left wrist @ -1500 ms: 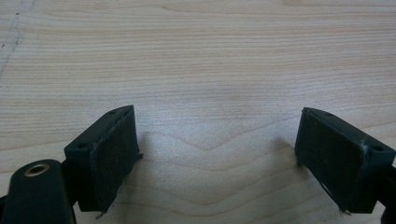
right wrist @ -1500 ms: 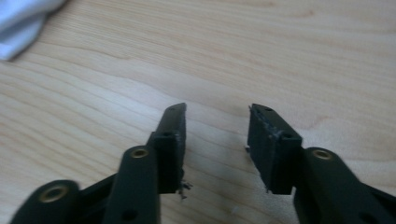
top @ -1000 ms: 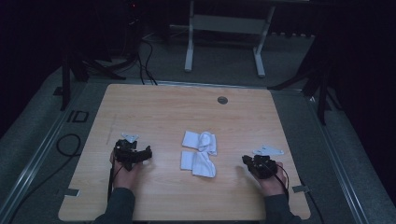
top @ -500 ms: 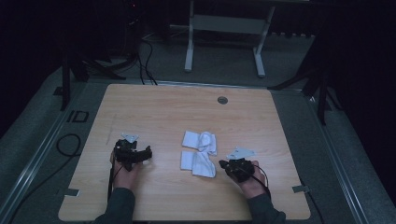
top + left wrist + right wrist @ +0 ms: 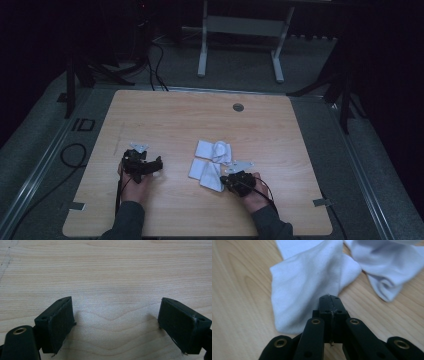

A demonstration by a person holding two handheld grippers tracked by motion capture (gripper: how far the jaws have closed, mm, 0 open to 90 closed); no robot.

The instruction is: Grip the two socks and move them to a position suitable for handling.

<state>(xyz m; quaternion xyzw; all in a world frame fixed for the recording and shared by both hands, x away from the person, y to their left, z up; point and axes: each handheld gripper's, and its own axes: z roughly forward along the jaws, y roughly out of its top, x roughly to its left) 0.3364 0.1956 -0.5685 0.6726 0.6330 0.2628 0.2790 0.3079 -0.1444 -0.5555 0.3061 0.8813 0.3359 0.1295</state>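
"ID" is marked on the floor mat [image 5: 82, 125] left of the surface [image 5: 165, 115]. The left gripper [image 5: 150, 166] rests in place, jaws wide apart over bare wood. The white socks [image 5: 212, 161] lie mid-surface. The right gripper [image 5: 231, 181], jaws pressed together and empty, has slid leftward to the nearer sock's [image 5: 307, 287] edge.

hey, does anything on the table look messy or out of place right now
Mostly tidy. The white socks lie in a loose, rumpled heap mid-table rather than flat or paired; one is bunched up at its end. The right gripper, jaws shut, sits at the edge of the nearer sock. Nothing looks spilled or damaged.
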